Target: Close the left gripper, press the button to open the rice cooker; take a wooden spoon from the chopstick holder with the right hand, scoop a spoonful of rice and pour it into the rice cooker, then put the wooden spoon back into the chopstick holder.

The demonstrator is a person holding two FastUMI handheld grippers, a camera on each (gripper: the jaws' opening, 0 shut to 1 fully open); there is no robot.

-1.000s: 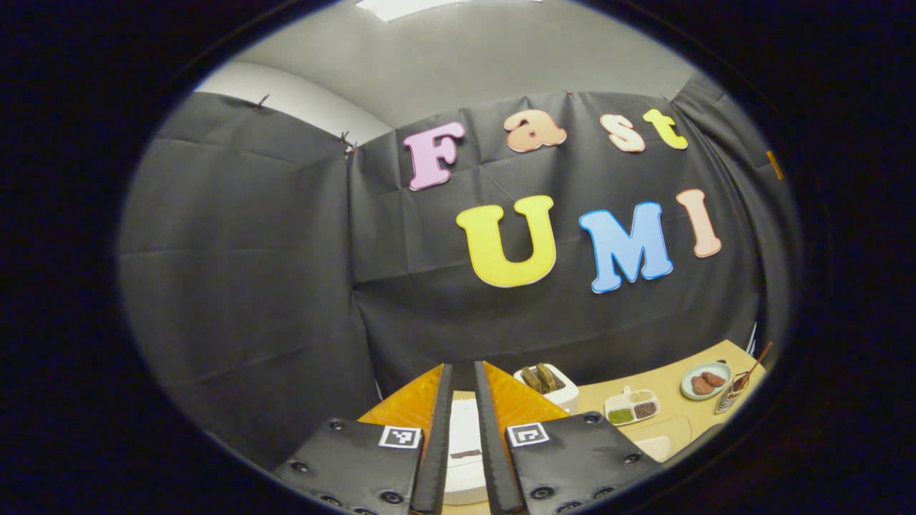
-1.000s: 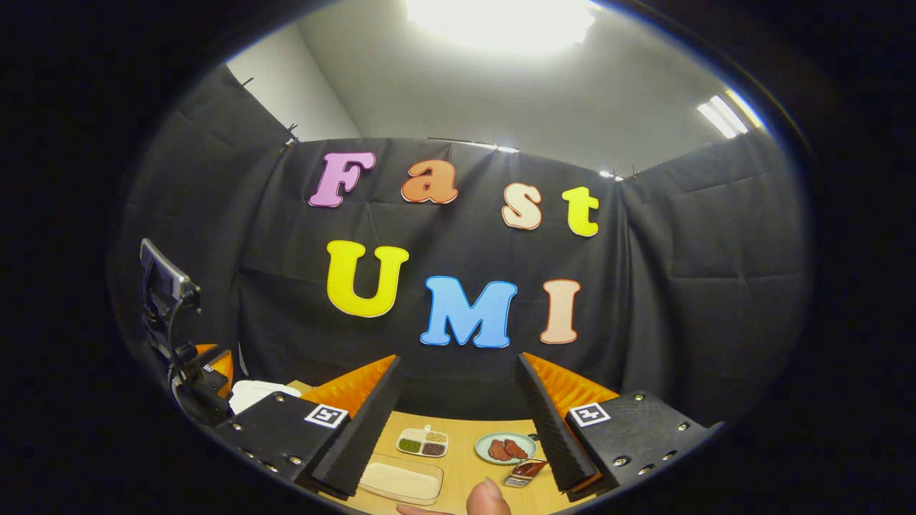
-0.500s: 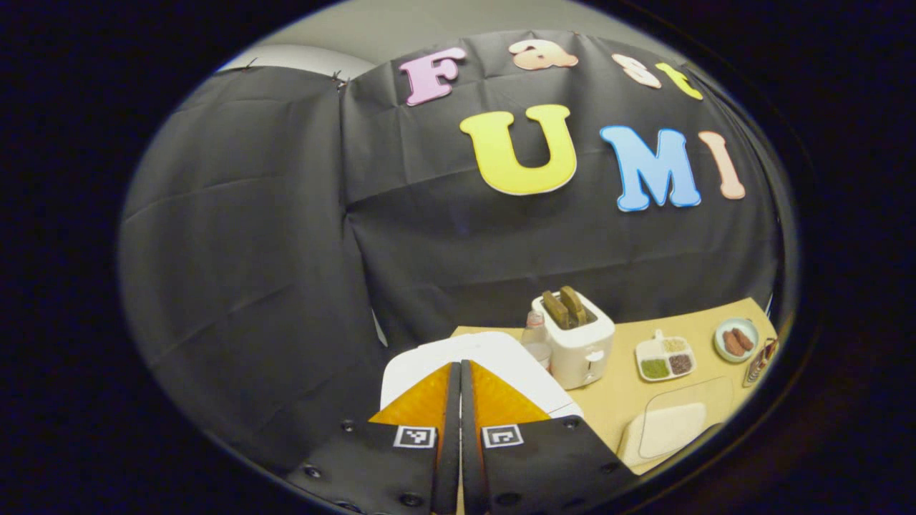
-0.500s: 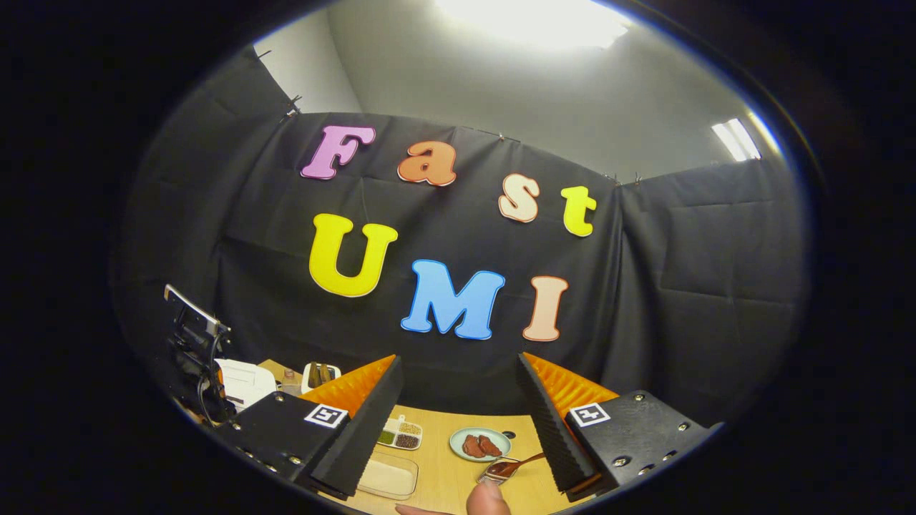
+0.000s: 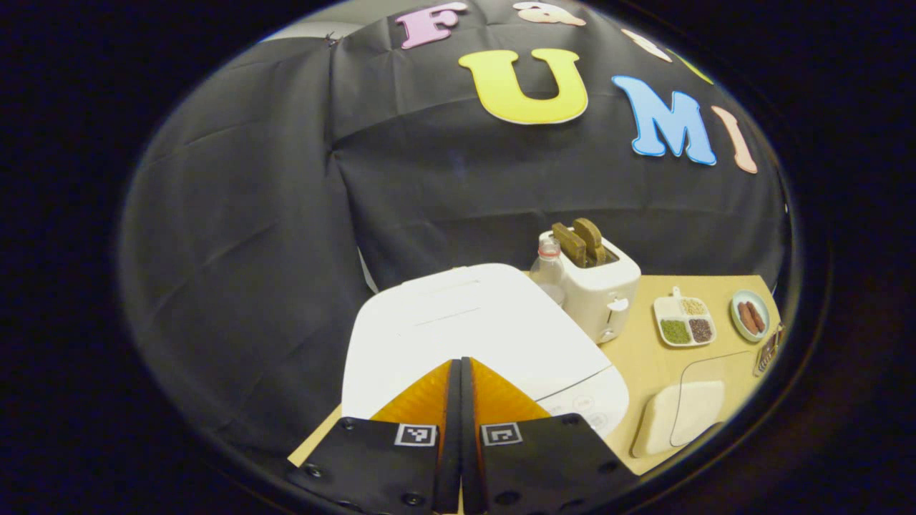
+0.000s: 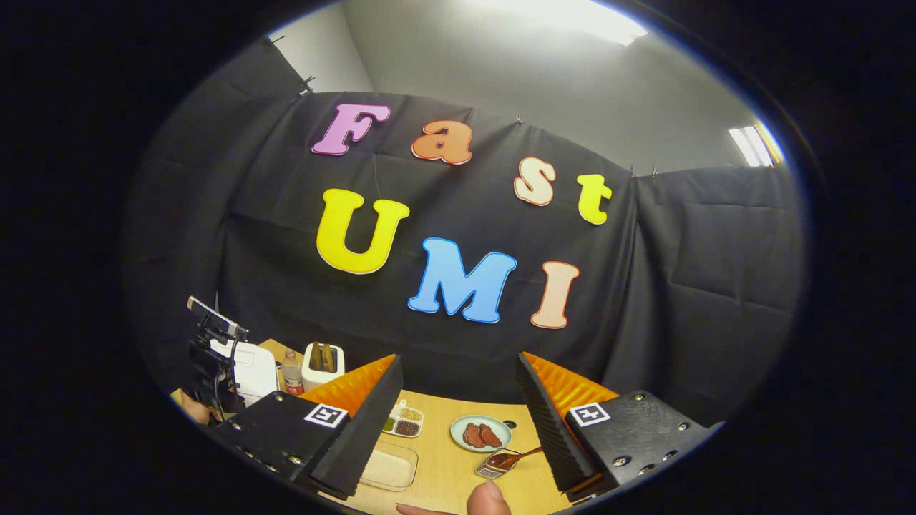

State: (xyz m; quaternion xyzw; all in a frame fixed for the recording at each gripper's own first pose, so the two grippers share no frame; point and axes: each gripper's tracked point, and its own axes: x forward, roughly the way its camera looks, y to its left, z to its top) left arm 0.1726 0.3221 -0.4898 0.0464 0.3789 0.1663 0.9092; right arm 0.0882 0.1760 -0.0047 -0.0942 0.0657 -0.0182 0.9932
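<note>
Pale wooden tabletop [image 5: 647, 365] under black cloth; left gripper [image 5: 461, 372], fingers pressed together, hovers over the closed white rice cooker [image 5: 472, 329]. Right gripper [image 6: 458, 408] hangs fingers spread wide and empty, the wooden spoon [image 6: 521, 455] sitting in the mesh chopstick holder [image 6: 492, 466] below

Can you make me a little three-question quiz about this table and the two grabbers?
1. True or false: the left gripper is shut, over the white rice cooker with its lid down.
2. The brown slices stand in: A) the white toaster B) the round pale plate C) the clear rice tray.
3. Fill in: the right gripper is ____.

Key: 1 true. 2 A. 3 open.
</note>
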